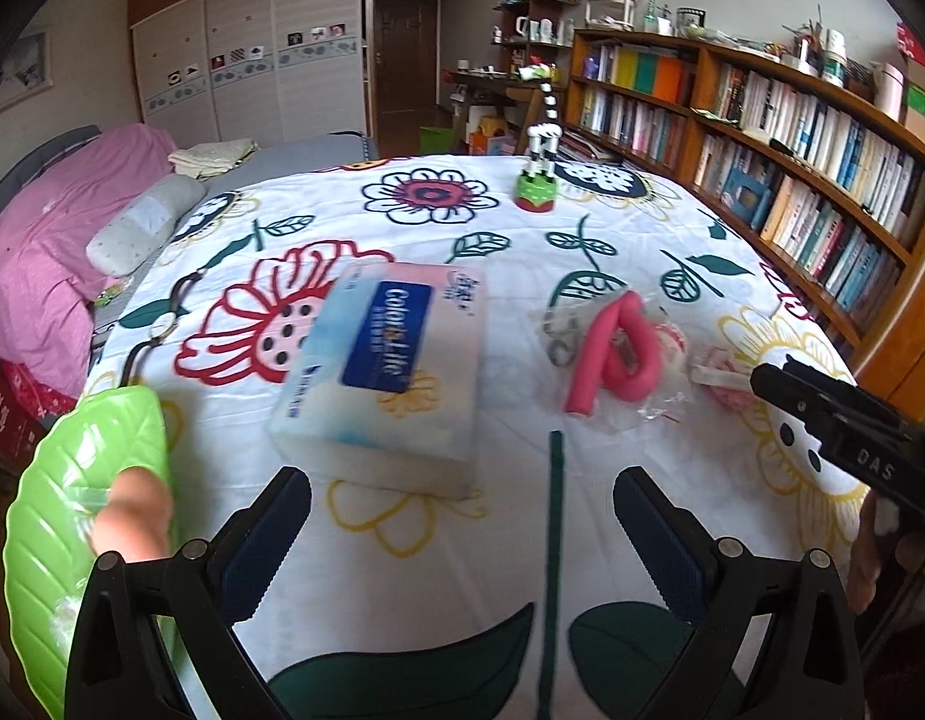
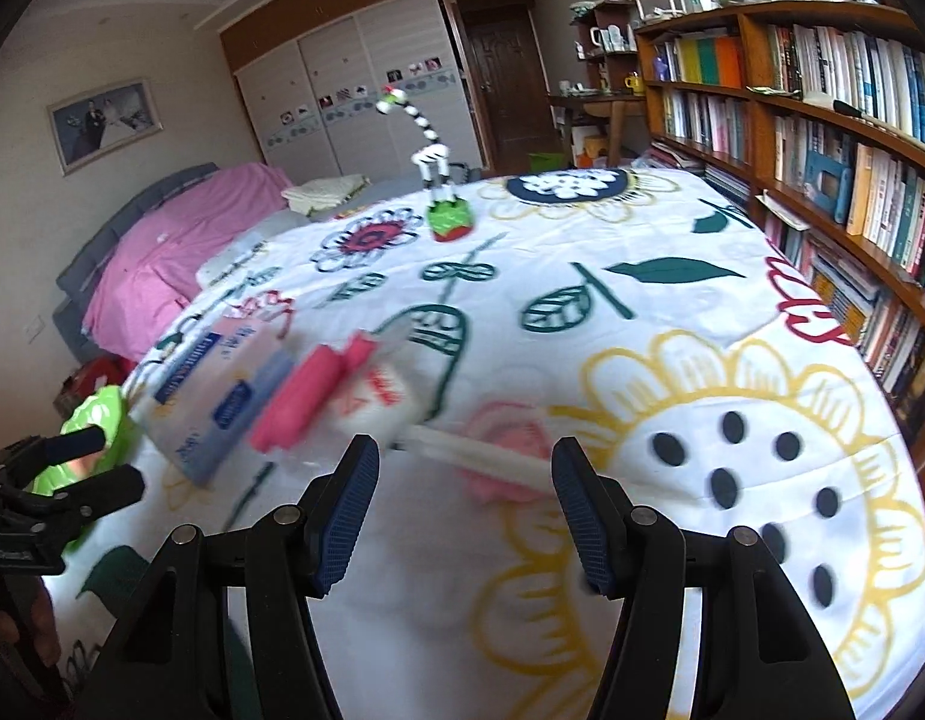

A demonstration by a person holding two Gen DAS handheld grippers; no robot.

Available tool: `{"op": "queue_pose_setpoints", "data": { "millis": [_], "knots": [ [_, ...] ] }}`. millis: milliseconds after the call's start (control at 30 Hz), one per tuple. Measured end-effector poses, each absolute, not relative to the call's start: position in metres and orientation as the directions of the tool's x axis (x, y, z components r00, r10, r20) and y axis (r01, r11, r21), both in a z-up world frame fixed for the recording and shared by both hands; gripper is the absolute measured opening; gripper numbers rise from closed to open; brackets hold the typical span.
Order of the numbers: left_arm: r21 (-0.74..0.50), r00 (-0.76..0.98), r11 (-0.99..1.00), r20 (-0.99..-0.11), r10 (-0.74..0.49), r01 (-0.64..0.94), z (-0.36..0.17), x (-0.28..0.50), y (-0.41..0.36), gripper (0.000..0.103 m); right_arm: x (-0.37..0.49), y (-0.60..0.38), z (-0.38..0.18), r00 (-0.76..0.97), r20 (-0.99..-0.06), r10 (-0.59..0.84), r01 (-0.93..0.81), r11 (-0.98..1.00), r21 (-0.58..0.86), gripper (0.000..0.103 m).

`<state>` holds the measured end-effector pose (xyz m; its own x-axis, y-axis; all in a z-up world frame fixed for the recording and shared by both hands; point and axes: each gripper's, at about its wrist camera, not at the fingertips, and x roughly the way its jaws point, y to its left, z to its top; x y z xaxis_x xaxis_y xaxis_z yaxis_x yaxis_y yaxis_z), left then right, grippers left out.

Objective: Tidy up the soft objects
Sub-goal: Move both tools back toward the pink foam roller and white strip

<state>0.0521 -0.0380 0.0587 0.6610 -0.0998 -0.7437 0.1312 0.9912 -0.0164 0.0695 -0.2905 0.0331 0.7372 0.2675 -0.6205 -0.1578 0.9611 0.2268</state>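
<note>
Bedspread (image 1: 522,228), white quilted cotton printed with big flowers and dark green leaves, carrying everything. Near its left edge, a pale blue and white soft pack of tissues (image 1: 384,378), flat, printed face up. Hanging over the left edge, a lime green leaf-shaped plastic tray (image 1: 72,510), with something peach-coloured in front of it, too blurred to name. Right of the tissue pack and well apart from it, a pink foam roll bent into a loop (image 1: 618,354), lying on crinkled clear plastic wrap (image 1: 654,408). Just beside it toward the right edge, a small white and pink soft bundle (image 2: 504,456), blurred, shape not to be told. Toward the far edge, a black and white striped toy giraffe on a green and red base (image 1: 540,150), upright.

Left gripper (image 1: 462,516) spread wide, nothing between the pads, aimed at the near end of the tissue pack. Right gripper (image 2: 465,504) about half spread, also empty, the white and pink bundle just beyond its tips.

Likely trouble: pads closing on quilt fabric along with a soft item, dragging the bedspread and shifting everything; loose wrap snagging and pulling the foam roll along; tissue pack buckling under a narrow pinch; tray tipping off the left edge if nudged.

Plenty of bare quilt along the near edge and in the middle; tighter on the right, bookshelf (image 2: 822,138) close by.
</note>
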Motion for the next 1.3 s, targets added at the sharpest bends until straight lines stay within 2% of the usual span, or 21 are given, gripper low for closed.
{"op": "queue_pose_setpoints", "data": {
  "millis": [333,600,667,767,1033,1133,1300],
  "knots": [
    [0.005,0.638,0.986,-0.763,-0.105,0.168,0.053,0.062,-0.062,0.103,0.09,-0.314,0.019,0.703,-0.668,0.243,-0.17,0.97,0.174,0.061],
    [0.01,0.625,0.984,-0.774,-0.103,0.175,0.048,0.068,-0.071,0.103,0.096,-0.311,0.005,0.639,-0.711,0.292,-0.23,0.955,0.186,0.061],
    [0.01,0.62,0.984,-0.778,-0.102,0.175,0.047,0.069,-0.072,0.103,0.092,-0.308,0.006,0.627,-0.716,0.307,-0.252,0.949,0.187,0.058],
    [0.015,0.619,0.985,-0.78,-0.098,0.175,0.045,0.071,-0.073,0.103,0.082,-0.304,0.006,0.587,-0.738,0.333,-0.287,0.938,0.195,0.048],
    [0.024,0.624,0.985,-0.776,-0.088,0.169,0.045,0.077,-0.074,0.103,0.041,-0.293,0.013,0.505,-0.754,0.42,-0.395,0.89,0.23,0.048],
    [0.032,0.627,0.985,-0.774,-0.083,0.17,0.046,0.079,-0.076,0.103,0.035,-0.284,0.015,0.512,-0.76,0.4,-0.429,0.886,0.178,0.048],
    [0.021,0.627,0.985,-0.774,-0.091,0.17,0.049,0.081,-0.078,0.103,0.04,-0.266,0.016,0.606,-0.74,0.293,-0.481,0.876,-0.046,0.048]
  ]
}}
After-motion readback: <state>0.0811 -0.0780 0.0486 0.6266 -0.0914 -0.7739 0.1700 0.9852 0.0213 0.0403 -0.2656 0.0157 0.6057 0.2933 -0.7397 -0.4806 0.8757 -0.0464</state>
